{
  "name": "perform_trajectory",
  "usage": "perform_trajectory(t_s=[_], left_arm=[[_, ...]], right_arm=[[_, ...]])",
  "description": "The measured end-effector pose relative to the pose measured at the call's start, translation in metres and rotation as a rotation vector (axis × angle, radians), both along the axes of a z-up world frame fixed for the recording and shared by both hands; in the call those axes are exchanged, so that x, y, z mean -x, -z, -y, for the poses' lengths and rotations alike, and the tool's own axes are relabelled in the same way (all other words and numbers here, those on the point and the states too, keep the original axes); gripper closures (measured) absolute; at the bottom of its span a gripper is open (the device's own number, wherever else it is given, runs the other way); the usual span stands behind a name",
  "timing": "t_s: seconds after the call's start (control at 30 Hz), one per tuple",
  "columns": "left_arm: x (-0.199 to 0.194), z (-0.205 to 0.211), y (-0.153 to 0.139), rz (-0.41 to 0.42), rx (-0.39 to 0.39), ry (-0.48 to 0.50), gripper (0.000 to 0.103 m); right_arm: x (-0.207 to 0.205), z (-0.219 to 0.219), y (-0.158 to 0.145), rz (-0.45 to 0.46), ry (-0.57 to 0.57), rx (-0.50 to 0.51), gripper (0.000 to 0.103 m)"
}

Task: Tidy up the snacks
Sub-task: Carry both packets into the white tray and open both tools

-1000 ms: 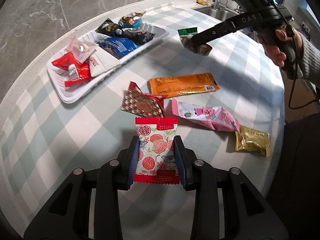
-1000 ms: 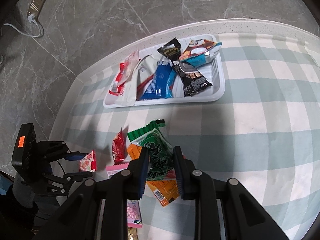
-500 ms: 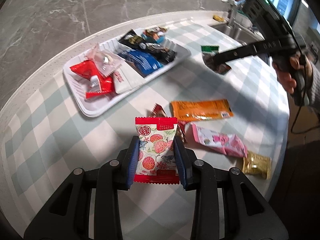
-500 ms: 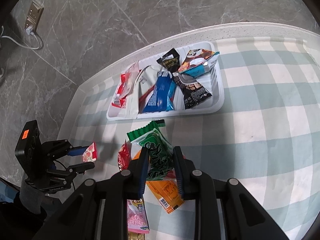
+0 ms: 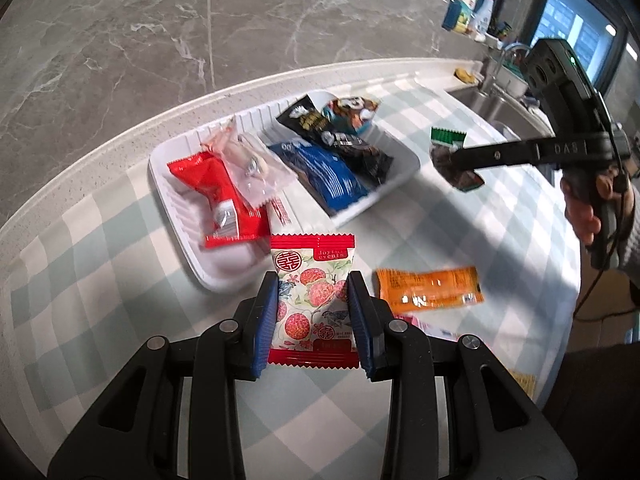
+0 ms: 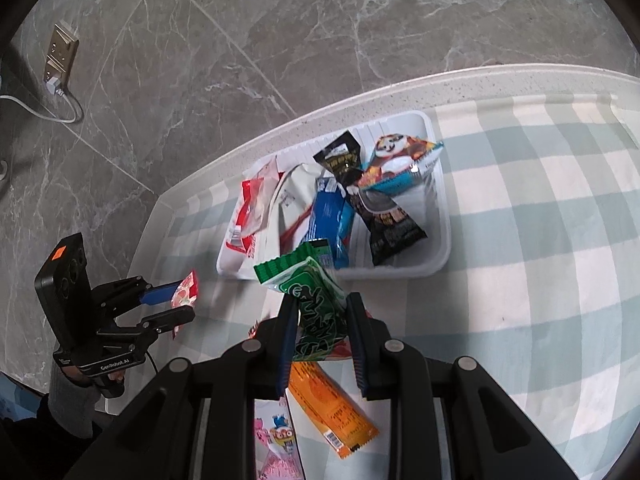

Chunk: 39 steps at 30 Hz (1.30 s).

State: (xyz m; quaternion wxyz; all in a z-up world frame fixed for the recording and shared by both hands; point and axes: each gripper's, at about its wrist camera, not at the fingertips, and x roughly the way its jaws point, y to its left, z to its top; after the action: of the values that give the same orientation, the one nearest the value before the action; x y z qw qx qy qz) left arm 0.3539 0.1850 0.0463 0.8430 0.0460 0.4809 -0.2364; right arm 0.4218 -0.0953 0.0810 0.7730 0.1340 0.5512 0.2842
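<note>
My left black tongs [image 5: 313, 320] with blue pads are showing a white crinkled snack packet [image 5: 312, 300] printed with red fruit and edged in red bands. My right black tongs [image 6: 322, 336] are showing a bright green foil packet [image 6: 316, 304] with white lettering. The rounded surface [image 5: 100, 280] is wearing a pale green and white check cloth. The white ribbed plastic tray [image 6: 438, 216] is displaying red, clear, blue, black and teal wrappers. A flat orange sachet [image 5: 428, 288] is glowing on the checks, and the grey stone wall [image 6: 280, 20] is showing white veins.
</note>
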Motion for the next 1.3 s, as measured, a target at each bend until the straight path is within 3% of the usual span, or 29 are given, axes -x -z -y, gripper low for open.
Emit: perform_trajectory(t_s=[0.6,0.97,1.3], left_arm=[[-0.102,0.017,-0.018,0.012,0.053,-0.042,0.071],[-0.179,0.021,0.003,-0.062,0.101,-0.131,0.071],[-0.210,0.028,0.022,-0.094,0.108,-0.166,0.071]], right_arm=[[-0.044,-0.028,0.008,-0.004,-0.013,-0.008,0.076],[-0.062,-0.044,0.022,-0.024,-0.021,-0.004,0.076],[-0.072,-0.070,0.032,-0.037,-0.060,0.000,0.076]])
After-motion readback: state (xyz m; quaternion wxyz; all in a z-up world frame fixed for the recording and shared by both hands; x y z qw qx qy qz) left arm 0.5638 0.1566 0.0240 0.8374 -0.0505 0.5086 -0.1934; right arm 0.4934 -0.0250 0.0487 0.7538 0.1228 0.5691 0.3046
